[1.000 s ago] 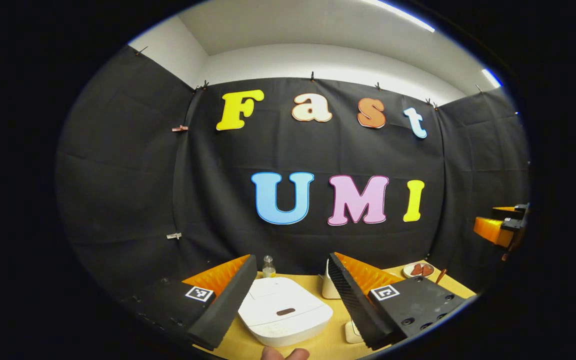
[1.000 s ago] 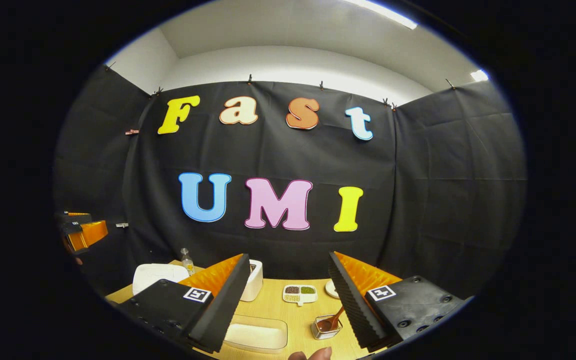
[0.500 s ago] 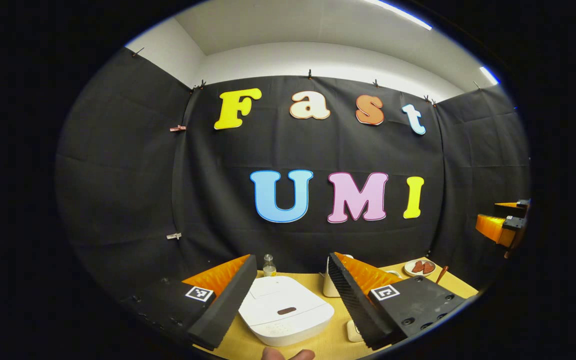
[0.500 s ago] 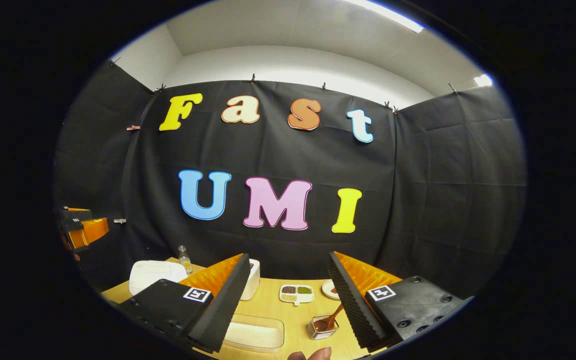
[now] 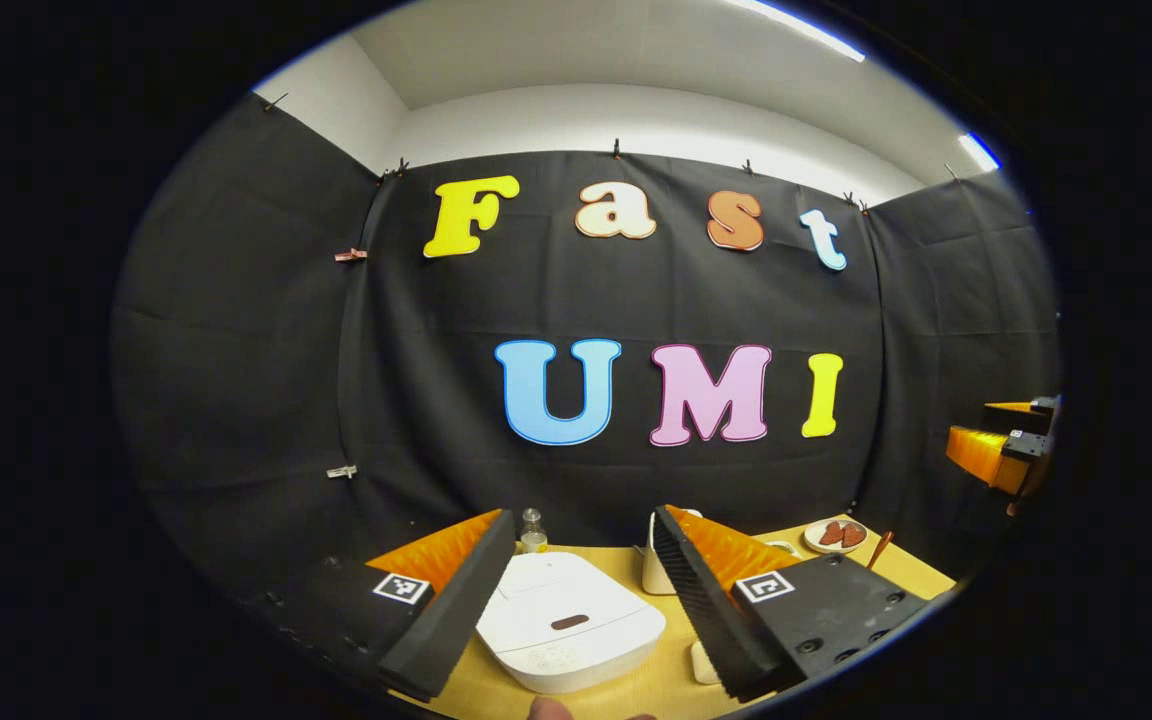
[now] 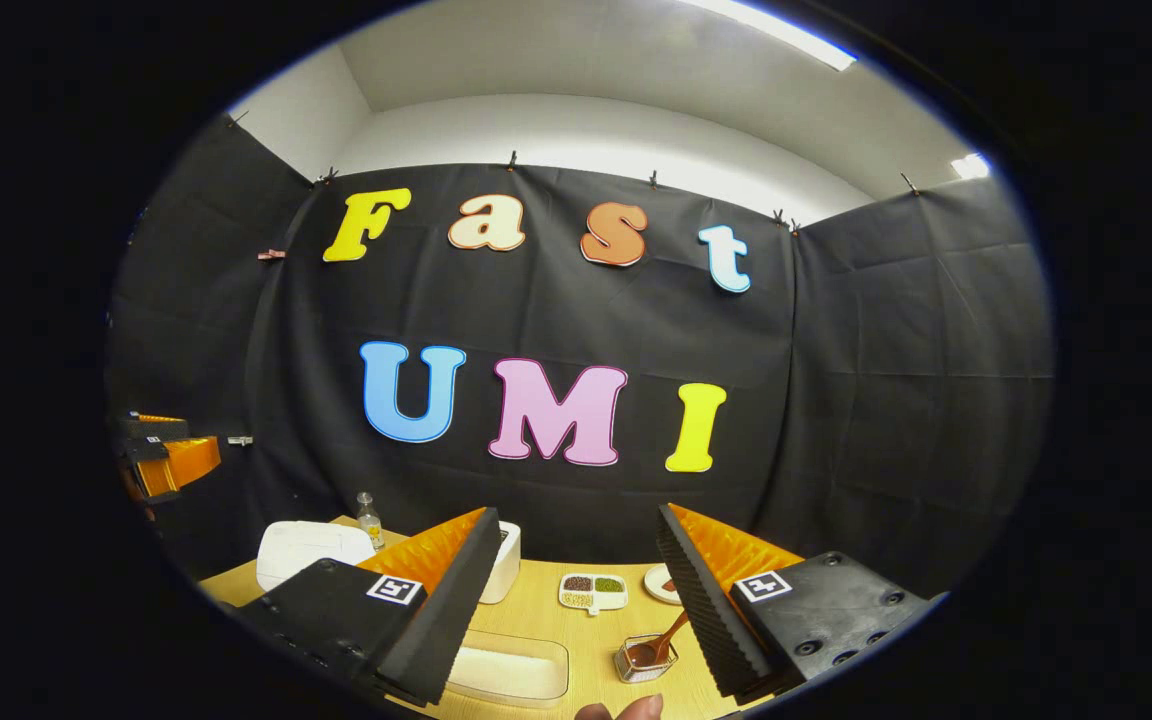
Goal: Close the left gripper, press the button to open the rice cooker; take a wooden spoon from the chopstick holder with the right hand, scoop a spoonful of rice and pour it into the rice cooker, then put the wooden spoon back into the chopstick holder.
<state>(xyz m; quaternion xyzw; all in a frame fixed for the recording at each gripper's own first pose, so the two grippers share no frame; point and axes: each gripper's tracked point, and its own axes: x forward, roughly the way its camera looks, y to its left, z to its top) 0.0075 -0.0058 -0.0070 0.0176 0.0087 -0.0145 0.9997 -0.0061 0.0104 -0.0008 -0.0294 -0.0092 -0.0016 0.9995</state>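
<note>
white cooker (image 5: 570, 620) lies under your left gripper (image 5: 584, 585), jaws apart: bring them together, then press its button (image 5: 570, 622) squarely.

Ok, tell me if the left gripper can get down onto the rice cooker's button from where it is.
Probably yes. The left gripper hangs open above the rice cooker, whose lid is shut, and the dark button lies in the gap between its fingers with nothing over it. It must close first.
</note>
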